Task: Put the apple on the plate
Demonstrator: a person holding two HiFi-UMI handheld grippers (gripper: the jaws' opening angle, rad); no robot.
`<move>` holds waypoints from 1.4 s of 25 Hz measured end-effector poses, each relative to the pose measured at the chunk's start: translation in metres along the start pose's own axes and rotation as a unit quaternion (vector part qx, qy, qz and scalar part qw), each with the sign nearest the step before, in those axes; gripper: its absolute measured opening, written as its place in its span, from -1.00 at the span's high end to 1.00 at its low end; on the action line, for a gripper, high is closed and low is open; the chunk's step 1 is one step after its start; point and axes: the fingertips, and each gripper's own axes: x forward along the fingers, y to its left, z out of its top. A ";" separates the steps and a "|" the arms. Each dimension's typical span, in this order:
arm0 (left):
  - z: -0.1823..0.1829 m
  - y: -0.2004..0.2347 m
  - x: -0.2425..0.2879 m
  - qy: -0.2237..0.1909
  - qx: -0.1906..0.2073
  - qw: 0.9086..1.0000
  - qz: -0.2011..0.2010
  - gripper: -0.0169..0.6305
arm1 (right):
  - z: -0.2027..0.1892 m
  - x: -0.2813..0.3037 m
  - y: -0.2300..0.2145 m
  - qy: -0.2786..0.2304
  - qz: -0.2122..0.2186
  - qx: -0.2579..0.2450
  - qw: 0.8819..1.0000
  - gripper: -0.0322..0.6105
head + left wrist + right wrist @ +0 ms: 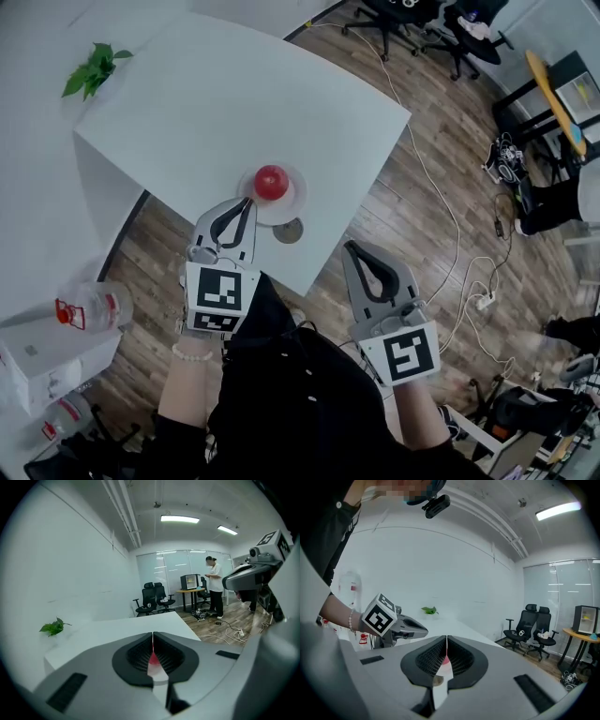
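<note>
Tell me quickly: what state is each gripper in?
Left gripper: closed, holding nothing.
Right gripper: closed, holding nothing.

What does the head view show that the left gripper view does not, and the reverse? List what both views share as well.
Only the head view: the whole apple resting on the plate, and a red-capped bottle at the left. Only the left gripper view: a standing person and ceiling lights. Both: the white table, the plant and the right gripper.
</note>
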 end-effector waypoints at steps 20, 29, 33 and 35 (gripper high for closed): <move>0.057 -0.046 -0.129 -0.025 -0.015 0.998 0.064 0.90 | 0.020 -0.051 0.032 -0.040 0.037 -0.039 0.998 0.77; 0.061 -0.067 -0.146 -0.030 -0.011 0.997 0.067 0.90 | 0.021 -0.061 0.036 -0.050 0.042 -0.050 0.997 0.77; 0.063 -0.075 -0.149 -0.030 -0.008 0.997 0.069 0.90 | 0.020 -0.065 0.035 -0.050 0.044 -0.051 0.997 0.77; 0.063 -0.077 -0.149 -0.028 -0.006 0.997 0.069 0.90 | 0.019 -0.065 0.035 -0.050 0.047 -0.053 0.996 0.77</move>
